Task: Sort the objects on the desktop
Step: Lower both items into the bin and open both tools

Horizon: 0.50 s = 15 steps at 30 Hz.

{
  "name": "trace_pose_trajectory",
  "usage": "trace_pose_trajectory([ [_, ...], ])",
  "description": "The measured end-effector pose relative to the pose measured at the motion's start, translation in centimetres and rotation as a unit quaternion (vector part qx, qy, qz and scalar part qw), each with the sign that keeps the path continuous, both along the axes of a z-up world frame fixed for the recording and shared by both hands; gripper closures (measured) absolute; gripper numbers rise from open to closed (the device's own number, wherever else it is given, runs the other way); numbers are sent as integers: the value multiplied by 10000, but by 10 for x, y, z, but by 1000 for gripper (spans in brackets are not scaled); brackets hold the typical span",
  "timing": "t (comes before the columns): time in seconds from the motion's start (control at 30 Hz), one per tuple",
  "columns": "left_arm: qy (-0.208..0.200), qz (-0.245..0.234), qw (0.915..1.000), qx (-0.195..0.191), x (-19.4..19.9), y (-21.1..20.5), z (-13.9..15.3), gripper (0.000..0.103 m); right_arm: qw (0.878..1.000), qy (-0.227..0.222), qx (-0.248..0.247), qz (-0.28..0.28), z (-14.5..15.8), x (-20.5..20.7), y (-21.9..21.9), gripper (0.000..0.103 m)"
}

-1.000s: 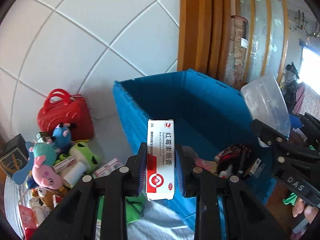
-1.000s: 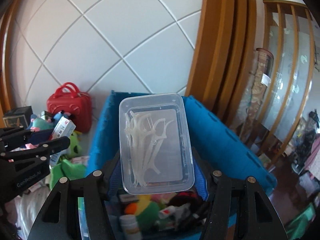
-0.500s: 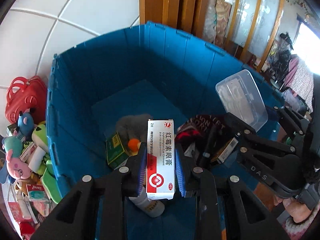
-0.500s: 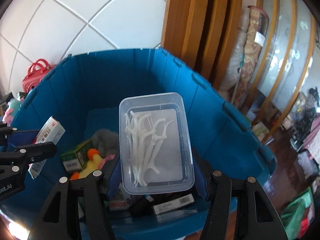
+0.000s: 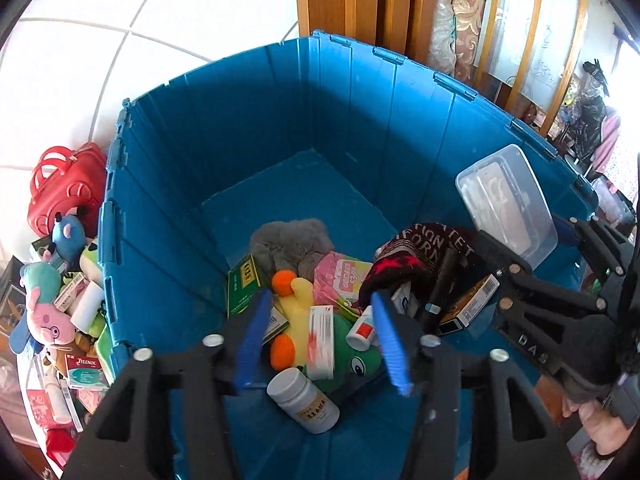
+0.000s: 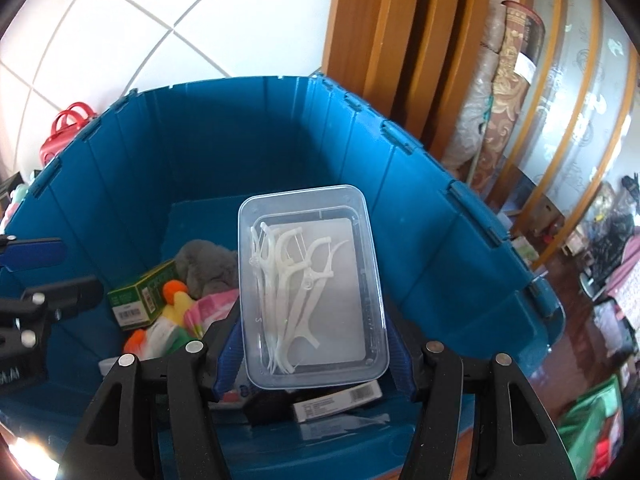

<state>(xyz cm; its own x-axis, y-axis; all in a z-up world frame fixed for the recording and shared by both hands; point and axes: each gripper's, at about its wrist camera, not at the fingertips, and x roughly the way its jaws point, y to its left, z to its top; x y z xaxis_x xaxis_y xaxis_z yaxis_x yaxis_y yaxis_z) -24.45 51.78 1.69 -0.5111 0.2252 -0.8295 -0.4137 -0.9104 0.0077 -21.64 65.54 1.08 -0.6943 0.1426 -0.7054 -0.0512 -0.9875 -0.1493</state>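
Observation:
My left gripper point(image 5: 322, 344) hangs over the blue bin point(image 5: 280, 120), and its jaws are opening. The white and red ointment box point(image 5: 321, 340) is blurred between the blue pads, free of both and dropping onto the green plush below. My right gripper point(image 6: 314, 356) is shut on a clear plastic box of white floss picks point(image 6: 312, 296), held above the same blue bin point(image 6: 200, 140). That clear box point(image 5: 506, 204) shows at the right in the left wrist view. One of the left gripper's blue pads point(image 6: 36, 254) shows at the left edge of the right wrist view.
The bin holds a grey plush point(image 5: 292, 244), a green box point(image 5: 244, 284), a white bottle point(image 5: 304, 400), a dark knit piece point(image 5: 416, 256) and more boxes. Left of it lie a red case point(image 5: 68, 188), plush toys point(image 5: 44, 300) and a Tylenol box point(image 5: 82, 366). A wooden door frame point(image 5: 360, 0) stands behind.
Both grippers came over the bin and tipped downward. The left jaws spread and let go of the ointment box, which now falls. The right gripper still holds the clear box.

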Motion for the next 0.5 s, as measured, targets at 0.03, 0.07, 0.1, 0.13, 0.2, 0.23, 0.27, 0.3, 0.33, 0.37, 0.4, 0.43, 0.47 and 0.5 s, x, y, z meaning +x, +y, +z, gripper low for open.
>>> trace_pose_trajectory([
  [0.03, 6, -8, 10000, 31, 2, -1, 0, 47, 10000, 22, 7, -18, 1, 0, 1, 42],
  [0.07, 25, -8, 10000, 56, 3, -1, 0, 46, 10000, 46, 13, -30, 2, 1, 1, 41],
  [0.1, 63, -5, 10000, 64, 5, -2, 0, 45, 10000, 68, 24, -40, 3, 2, 1, 40],
  [0.13, 113, 7, 9999, 62, 6, -4, 1, 43, 9999, 90, 50, -73, 4, 2, 1, 39],
  [0.2, 223, 36, 9997, 65, 11, -6, 2, 43, 9997, 160, 100, -133, 7, 5, 1, 24],
  [0.23, 286, 51, 9995, 81, 13, -8, 3, 43, 9997, 190, 98, -144, 8, 6, 1, 20],
  [0.27, 345, 74, 9993, 84, 16, -10, 4, 43, 9996, 221, 99, -153, 10, 7, 1, 16],
  [0.3, 411, 99, 9991, 101, 19, -12, 6, 43, 9995, 261, 102, -162, 12, 10, 0, 14],
  [0.33, 486, 134, 9986, 126, 22, -16, 8, 43, 9994, 298, 93, -163, 14, 12, 0, 12],
  [0.37, 553, 173, 9982, 143, 24, -20, 9, 43, 9993, 329, 77, -154, 16, 14, -1, 7],
  [0.4, 623, 211, 9977, 171, 27, -24, 12, 43, 9992, 367, 62, -145, 19, 16, -3, 2],
  [0.43, 694, 260, 9971, 200, 29, -30, 14, 43, 9990, 412, 59, -141, 22, 19, -5, 1],
  [0.47, 755, 313, 9964, 217, 31, -36, 16, 42, 9988, 471, 56, -125, 25, 22, -8, 1],
  [0.5, 818, 384, 9956, 237, 34, -43, 18, 41, 9986, 531, 40, -79, 29, 25, -12, 1],
])
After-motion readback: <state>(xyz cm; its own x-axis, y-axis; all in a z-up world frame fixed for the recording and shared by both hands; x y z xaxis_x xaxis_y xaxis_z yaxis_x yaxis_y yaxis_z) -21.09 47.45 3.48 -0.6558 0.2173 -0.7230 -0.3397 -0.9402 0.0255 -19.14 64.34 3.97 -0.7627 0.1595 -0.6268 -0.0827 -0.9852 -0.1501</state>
